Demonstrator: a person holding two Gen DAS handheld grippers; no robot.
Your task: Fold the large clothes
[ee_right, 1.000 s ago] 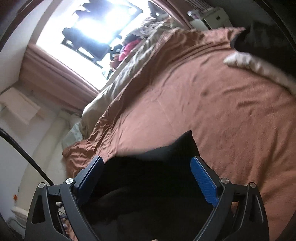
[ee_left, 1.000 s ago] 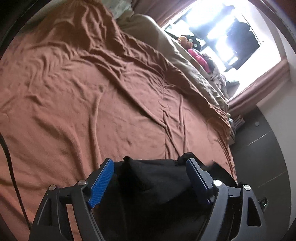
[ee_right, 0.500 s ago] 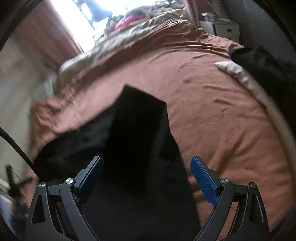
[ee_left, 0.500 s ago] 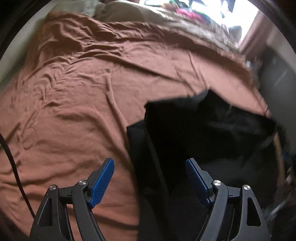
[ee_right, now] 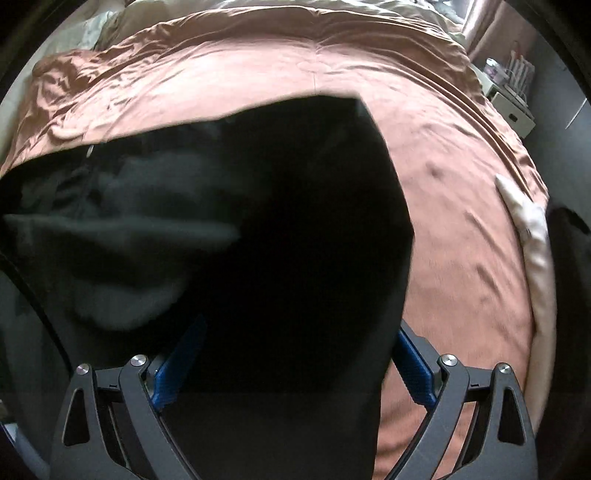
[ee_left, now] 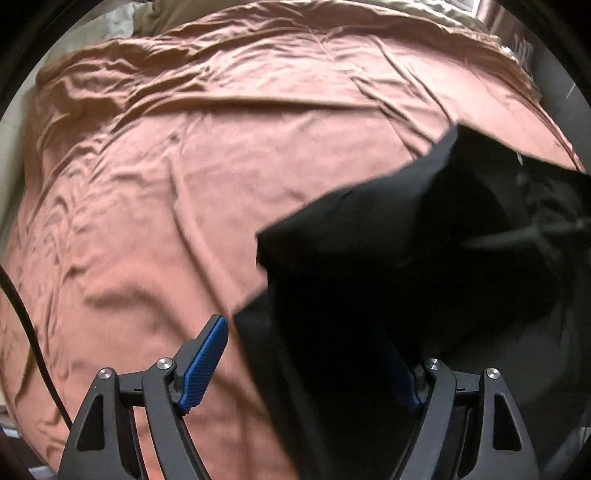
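Our left tongs (ee_left: 306, 363) stand wide, black garment (ee_left: 388, 266) draped between the pads, nothing pinched. Right tongs (ee_right: 295, 363) look equally wide, dark cloth filling the gap; grip not evident. The garment sprawls over the bed's (ee_left: 184, 166) near edge, blurred. We reckon spreading comes first: lay it flat, smooth corners outward before creasing. Cloth looks limp, matte; the brown cover, crinkled, faintly glossy.

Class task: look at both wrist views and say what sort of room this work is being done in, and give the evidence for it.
Most likely a bedroom. A wide bed covered by a rumpled brown bedsheet fills both views, pale bedding lies along its far edge, and a small white bedside cabinet stands beside it.
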